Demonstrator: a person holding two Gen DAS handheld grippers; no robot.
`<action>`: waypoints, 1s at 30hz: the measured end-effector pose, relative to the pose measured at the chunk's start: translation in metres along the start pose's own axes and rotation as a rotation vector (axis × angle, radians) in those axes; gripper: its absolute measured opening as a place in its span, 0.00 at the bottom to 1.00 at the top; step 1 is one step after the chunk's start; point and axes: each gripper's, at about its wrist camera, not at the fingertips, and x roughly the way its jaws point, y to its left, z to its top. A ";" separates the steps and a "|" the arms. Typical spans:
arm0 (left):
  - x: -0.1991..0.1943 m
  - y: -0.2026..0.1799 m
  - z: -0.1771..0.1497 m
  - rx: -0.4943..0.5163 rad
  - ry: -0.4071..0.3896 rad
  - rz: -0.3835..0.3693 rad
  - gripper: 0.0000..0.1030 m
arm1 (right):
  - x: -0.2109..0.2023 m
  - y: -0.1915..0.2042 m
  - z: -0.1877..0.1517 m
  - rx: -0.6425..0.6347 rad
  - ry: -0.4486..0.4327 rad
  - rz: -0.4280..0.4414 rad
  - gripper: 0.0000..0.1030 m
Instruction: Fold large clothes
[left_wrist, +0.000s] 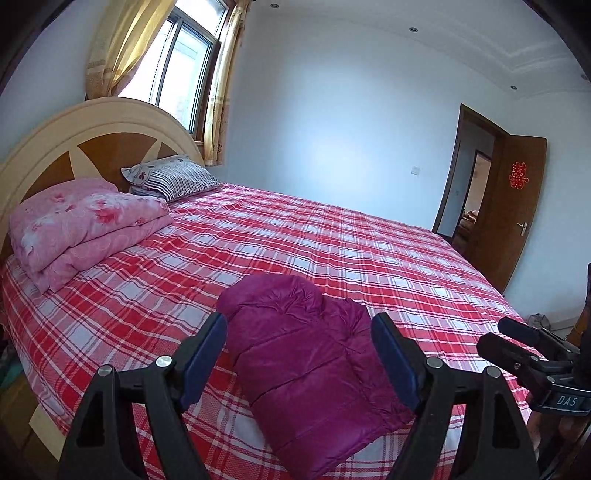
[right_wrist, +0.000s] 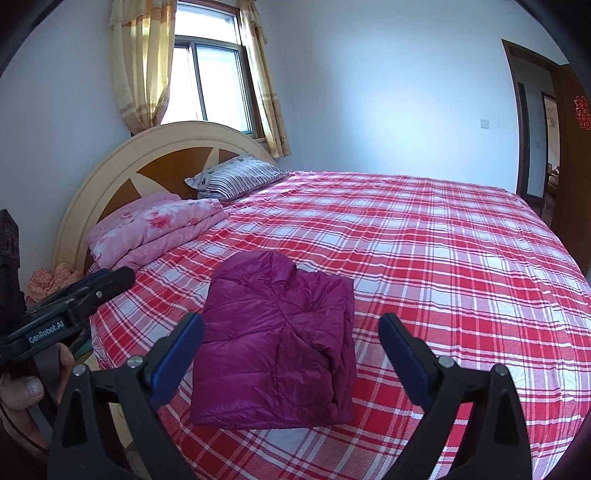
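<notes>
A magenta puffer jacket (left_wrist: 310, 365) lies folded into a compact rectangle on the red plaid bed (left_wrist: 332, 240), near its front edge. It also shows in the right wrist view (right_wrist: 277, 343). My left gripper (left_wrist: 299, 328) is open and empty, held above the jacket with its blue-padded fingers to either side. My right gripper (right_wrist: 291, 332) is open and empty too, hovering over the jacket. Each gripper shows at the edge of the other's view: the right one (left_wrist: 517, 339) and the left one (right_wrist: 103, 284). Neither touches the jacket.
A folded pink floral quilt (right_wrist: 155, 229) and a striped pillow (right_wrist: 236, 177) lie by the curved headboard (right_wrist: 166, 144). A curtained window is behind it. An open brown door (left_wrist: 513, 206) stands at the far right. Plaid sheet spreads beyond the jacket.
</notes>
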 end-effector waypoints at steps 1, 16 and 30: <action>0.000 0.000 0.000 -0.001 0.000 0.000 0.79 | -0.001 0.001 0.000 0.000 -0.003 0.001 0.95; 0.002 -0.001 -0.001 0.006 0.006 0.000 0.79 | -0.002 0.002 -0.004 0.008 -0.003 0.007 0.96; 0.002 -0.004 -0.002 0.016 0.005 -0.002 0.79 | -0.002 0.004 -0.005 0.007 -0.005 0.009 0.96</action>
